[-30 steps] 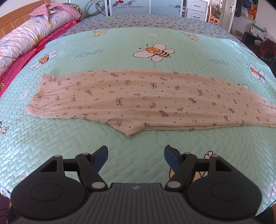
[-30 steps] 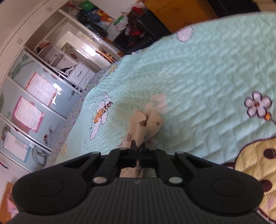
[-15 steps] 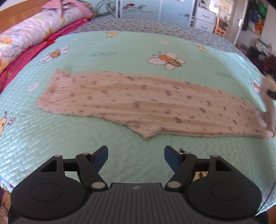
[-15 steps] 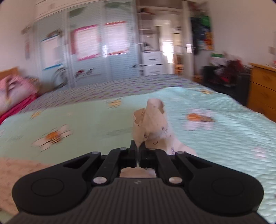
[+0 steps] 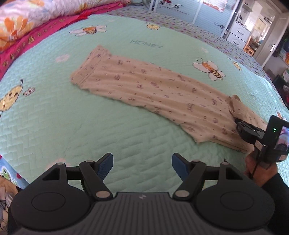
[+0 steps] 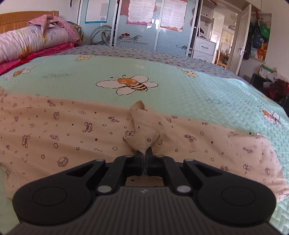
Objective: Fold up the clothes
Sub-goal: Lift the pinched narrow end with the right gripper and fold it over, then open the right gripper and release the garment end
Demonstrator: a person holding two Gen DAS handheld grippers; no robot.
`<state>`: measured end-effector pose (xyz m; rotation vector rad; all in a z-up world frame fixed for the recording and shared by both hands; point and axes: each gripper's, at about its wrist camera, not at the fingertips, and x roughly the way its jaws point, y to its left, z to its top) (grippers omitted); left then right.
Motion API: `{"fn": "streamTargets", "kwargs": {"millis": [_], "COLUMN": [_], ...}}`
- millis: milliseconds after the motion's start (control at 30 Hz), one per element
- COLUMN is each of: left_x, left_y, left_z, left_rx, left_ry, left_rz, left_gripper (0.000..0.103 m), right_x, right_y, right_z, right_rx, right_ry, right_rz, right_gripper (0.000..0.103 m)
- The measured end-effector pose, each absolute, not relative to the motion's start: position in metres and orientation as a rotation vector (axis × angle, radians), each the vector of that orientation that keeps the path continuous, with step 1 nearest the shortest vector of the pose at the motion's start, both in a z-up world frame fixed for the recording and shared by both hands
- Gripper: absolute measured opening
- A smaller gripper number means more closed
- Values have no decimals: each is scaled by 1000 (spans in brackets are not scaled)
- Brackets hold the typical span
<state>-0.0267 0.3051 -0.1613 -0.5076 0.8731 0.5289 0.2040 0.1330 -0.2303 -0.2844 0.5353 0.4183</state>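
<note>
Pants (image 5: 153, 90), beige with small printed figures, lie stretched across the mint-green quilted bedspread (image 5: 90, 126) of the bed, running from the waistband end at the far left down to the leg ends at the near right in the left wrist view. Far left, a pink floral pillow (image 5: 23, 16) rests on a magenta blanket (image 5: 36, 36) along the bed's edge. Left of the waistband, a yellow cartoon print shows on the cover, and the word HONEY sits just beyond the garment. In the near middle, the left gripper (image 5: 142, 166) hovers above bare bedspread with its blue-padded fingers (image 5: 105, 165) spread wide apart and nothing between them; it is clear of the cloth. To the right, a bee print (image 5: 209, 69) lies on the far side of the pants. At the right end, the right gripper (image 5: 240, 124) is clamped on a leg end, and the fabric there is bunched and doubled back over the leg (the hand (image 5: 260, 171) holding it shows at the right edge, in a dark sleeve). The right wrist view confirms this: the right gripper (image 6: 144, 153) has its jaws pressed together on a pinched peak of the pants (image 6: 72, 137), which rises as a small cone just ahead of the fingertips, with the rest of the garment spread flat underneath from left to right. Beyond it sits the bee print (image 6: 128, 85), and wardrobe doors (image 6: 137, 23) stand at the far side of the room
</note>
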Motion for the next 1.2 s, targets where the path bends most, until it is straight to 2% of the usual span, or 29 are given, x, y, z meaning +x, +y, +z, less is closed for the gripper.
{"fn": "streamTargets", "kwargs": {"millis": [100, 300, 367, 433, 500, 767, 867, 933, 1100, 1200], "left_x": [-29, -35, -35, -35, -33, -32, -31, -31, -33, -33], "left_y": [309, 312, 310, 309, 306, 299, 299, 300, 306, 309], "left_z": [-163, -161, -162, -162, -162, -163, -164, -165, -166, -169], "left_rx": [-531, -536, -534, -534, -530, -517, -518, -520, -534, -547], "left_ry": [867, 861, 865, 868, 868, 876, 880, 884, 880, 879], "left_rz": [528, 531, 533, 532, 526, 517, 516, 517, 522, 523], "left_gripper": [75, 75, 75, 75, 75, 75, 75, 75, 75, 75], "right_x": [196, 186, 184, 177, 168, 161, 188, 204, 183, 151], "right_y": [144, 160, 158, 155, 149, 102, 100, 106, 136, 126], "right_z": [-221, -241, -237, -231, -223, -189, -190, -198, -223, -219], "right_rx": [-333, -403, -388, -380, -354, -90, -51, -66, -247, -268], "right_ry": [493, 560, 553, 533, 502, 441, 497, 542, 642, 584], "right_rz": [417, 471, 469, 482, 514, 528, 456, 434, 626, 645], "right_gripper": [4, 6, 16, 45, 52, 52, 52, 52, 50, 51]}}
